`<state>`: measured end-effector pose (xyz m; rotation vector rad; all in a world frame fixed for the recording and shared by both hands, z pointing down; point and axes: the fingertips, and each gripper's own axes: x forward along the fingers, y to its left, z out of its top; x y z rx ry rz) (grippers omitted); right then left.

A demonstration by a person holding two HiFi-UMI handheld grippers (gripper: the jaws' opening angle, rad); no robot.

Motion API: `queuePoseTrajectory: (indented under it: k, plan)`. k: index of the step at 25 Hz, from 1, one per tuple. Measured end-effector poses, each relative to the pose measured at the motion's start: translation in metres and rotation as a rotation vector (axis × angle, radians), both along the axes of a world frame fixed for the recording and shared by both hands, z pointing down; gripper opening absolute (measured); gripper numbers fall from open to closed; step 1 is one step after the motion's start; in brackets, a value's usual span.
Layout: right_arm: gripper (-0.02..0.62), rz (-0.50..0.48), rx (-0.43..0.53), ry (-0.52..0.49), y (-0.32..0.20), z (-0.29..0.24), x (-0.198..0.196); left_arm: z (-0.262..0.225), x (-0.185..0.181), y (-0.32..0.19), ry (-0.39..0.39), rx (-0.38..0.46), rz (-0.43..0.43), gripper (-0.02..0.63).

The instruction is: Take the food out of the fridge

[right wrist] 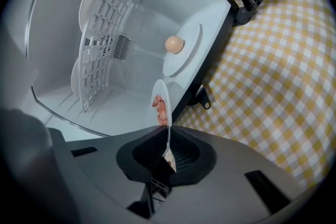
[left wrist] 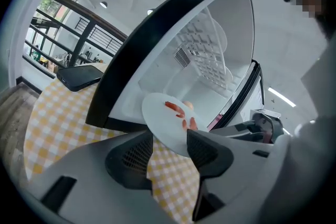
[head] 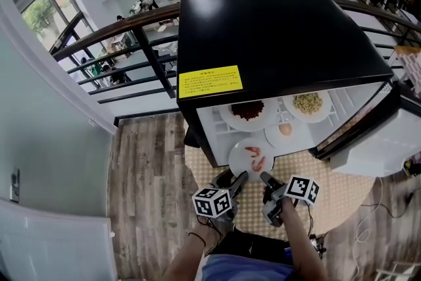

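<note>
Carefully now: white round plate of pink shrimp [head: 253, 156] at the lip of the open black fridge [head: 263, 36].
Nearest, the right tongs [right wrist: 168, 132] clamp its rim; the left tongs [left wrist: 169, 136] gape wide, that rim between them unpressed. Stiff, light, slick and breakable, it likely wants a level second hold. Beyond, inside the fridge on the yellow-checked bench [head: 329, 197], white plates carry an egg [head: 285, 130], dark red food [head: 248, 110] and pale grains [head: 307, 102].

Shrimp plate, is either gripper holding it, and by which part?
Yes. The right gripper is shut on the near rim of the shrimp plate, pinching it edge-on. The left gripper is open at the rim, not pressing it.
</note>
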<state>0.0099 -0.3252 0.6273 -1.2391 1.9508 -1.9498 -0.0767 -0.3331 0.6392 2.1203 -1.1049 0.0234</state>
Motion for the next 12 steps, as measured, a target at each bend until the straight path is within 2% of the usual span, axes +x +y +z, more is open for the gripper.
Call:
queuePoseTrajectory:
  k: [6,12]
  plan:
    - [0.028,-0.015,0.031,0.03,0.008,-0.01,0.001,-0.008,0.002,0.008,0.0,0.012,0.006,0.209]
    - [0.028,-0.004,0.057,0.014,0.019,-0.025,0.007,-0.025,0.008,0.018,-0.004,0.04,0.015,0.209]
